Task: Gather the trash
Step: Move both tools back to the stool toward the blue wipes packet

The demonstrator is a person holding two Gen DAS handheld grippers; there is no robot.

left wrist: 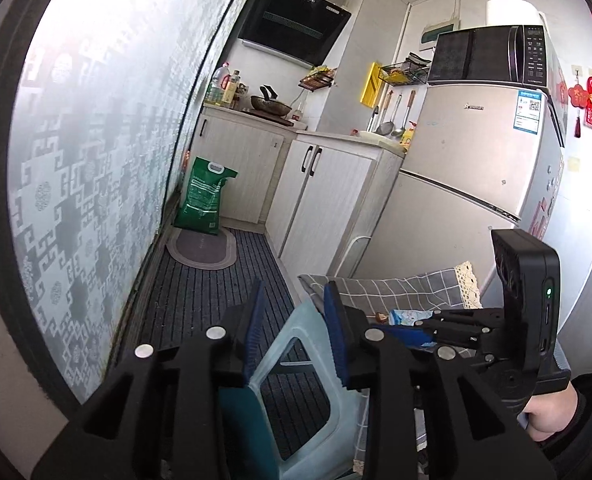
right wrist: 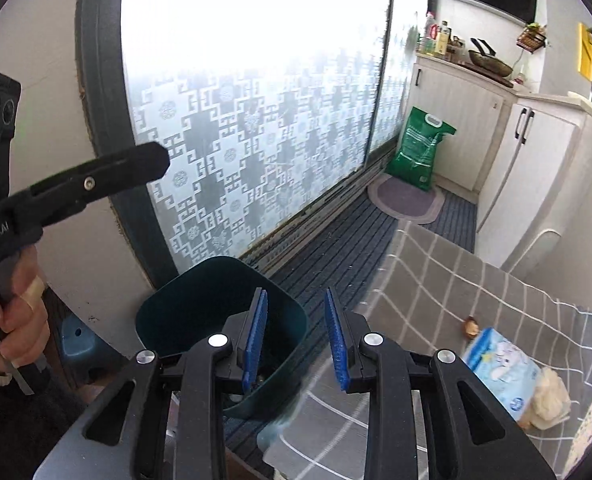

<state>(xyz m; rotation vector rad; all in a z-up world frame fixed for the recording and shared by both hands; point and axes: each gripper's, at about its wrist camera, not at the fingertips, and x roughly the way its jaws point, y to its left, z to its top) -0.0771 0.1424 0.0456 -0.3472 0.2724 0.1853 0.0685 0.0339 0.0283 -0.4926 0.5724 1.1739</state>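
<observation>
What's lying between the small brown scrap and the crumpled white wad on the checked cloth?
In the right wrist view, a light blue tissue pack lies between the brown scrap and the white wad on the checked cloth.

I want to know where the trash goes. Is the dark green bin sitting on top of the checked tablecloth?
No. The dark green bin sits lower, beside the checked tablecloth, over the striped floor mat.
</observation>
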